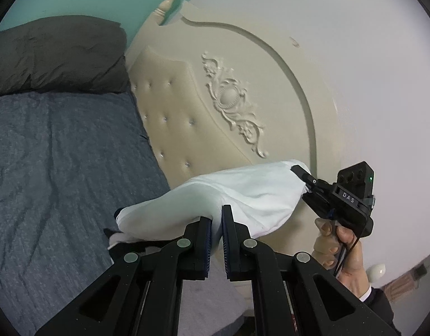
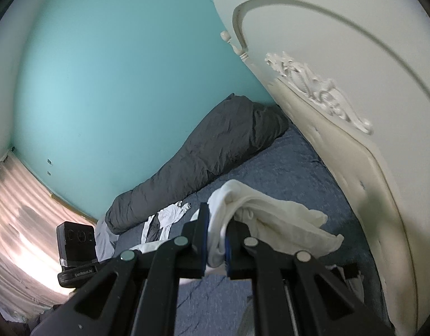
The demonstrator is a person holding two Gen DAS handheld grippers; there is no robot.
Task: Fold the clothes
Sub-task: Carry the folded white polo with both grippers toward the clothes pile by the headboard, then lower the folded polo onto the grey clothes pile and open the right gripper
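Between the blue-padded fingers of the left gripper (image 1: 217, 232) a fold of the white garment (image 1: 243, 193) was pinched, the jaws drawn almost together on the cloth. From that pinch the fabric ran up and across to the right gripper (image 1: 306, 184), which the person's hand (image 1: 335, 240) held out near the headboard (image 1: 187, 112), and which was likewise clamped on an edge of the same piece. In the right wrist view that second grip showed plainly: the right gripper (image 2: 216, 238) had a thick bunch of the white garment (image 2: 271, 212) squeezed between its pads, with the loose remainder drooping toward the blue bedspread (image 2: 299, 168).

The garment hung in the air above the bed, slung between the two holds and sagging in the middle. It looked light, thin and entirely limp, so it would likely take no shape of its own and would crease wherever it was let fall. It did not seem slippery or fragile, though a bunched pinch could shed layers if tugged. The better holds would probably be at two corners or along a seam or hem, far enough apart to pull the cloth flat.

Beyond lay other pale clothes (image 2: 170, 215) on the bedspread, beside a dark grey pillow (image 2: 215, 145) against the teal wall (image 2: 117, 70).
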